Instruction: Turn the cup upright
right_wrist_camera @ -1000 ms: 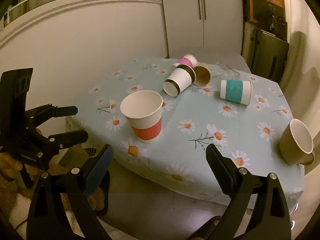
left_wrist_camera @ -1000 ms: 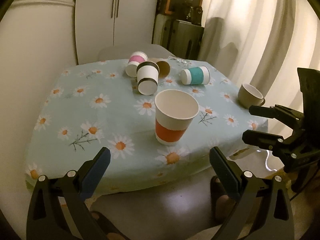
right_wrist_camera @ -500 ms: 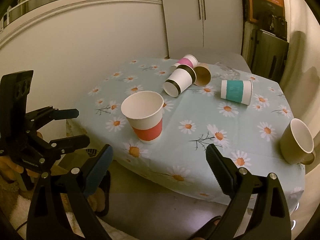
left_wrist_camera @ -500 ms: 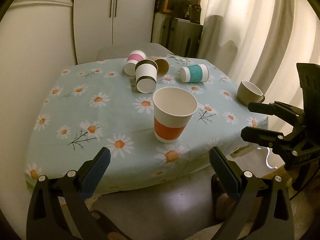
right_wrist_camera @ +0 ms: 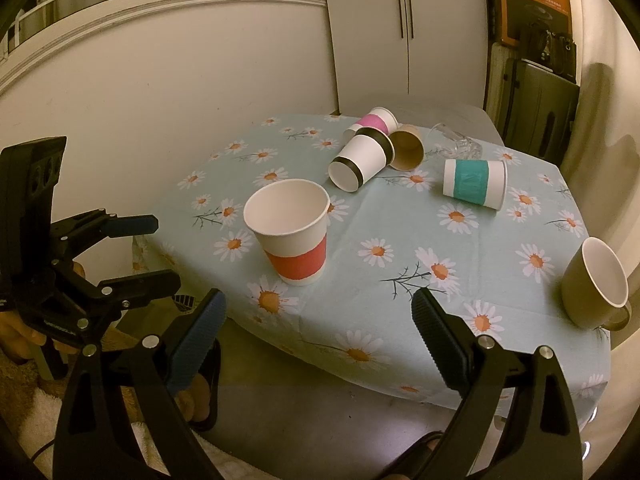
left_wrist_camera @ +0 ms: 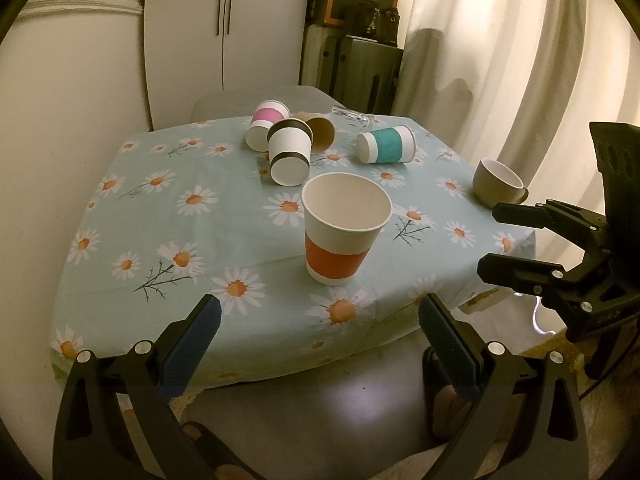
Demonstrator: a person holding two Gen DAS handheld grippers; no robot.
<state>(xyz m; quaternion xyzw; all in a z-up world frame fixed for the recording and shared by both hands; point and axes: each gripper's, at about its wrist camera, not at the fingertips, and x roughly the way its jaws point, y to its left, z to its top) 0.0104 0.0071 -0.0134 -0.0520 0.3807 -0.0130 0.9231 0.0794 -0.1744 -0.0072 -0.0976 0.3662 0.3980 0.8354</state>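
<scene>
With the orange-banded cup (left_wrist_camera: pixel 341 227) standing upright near the table (left_wrist_camera: pixel 168 216) edge and both the left claw (left_wrist_camera: pixel 318 330) and right claw (right_wrist_camera: pixel 318 318) wide open and empty just off it, a careless reach could topple it.

paper cups (left_wrist_camera: pixel 346 227): 5 | mug (left_wrist_camera: pixel 497 183): 1 | glass (right_wrist_camera: pixel 454 142): 1
</scene>
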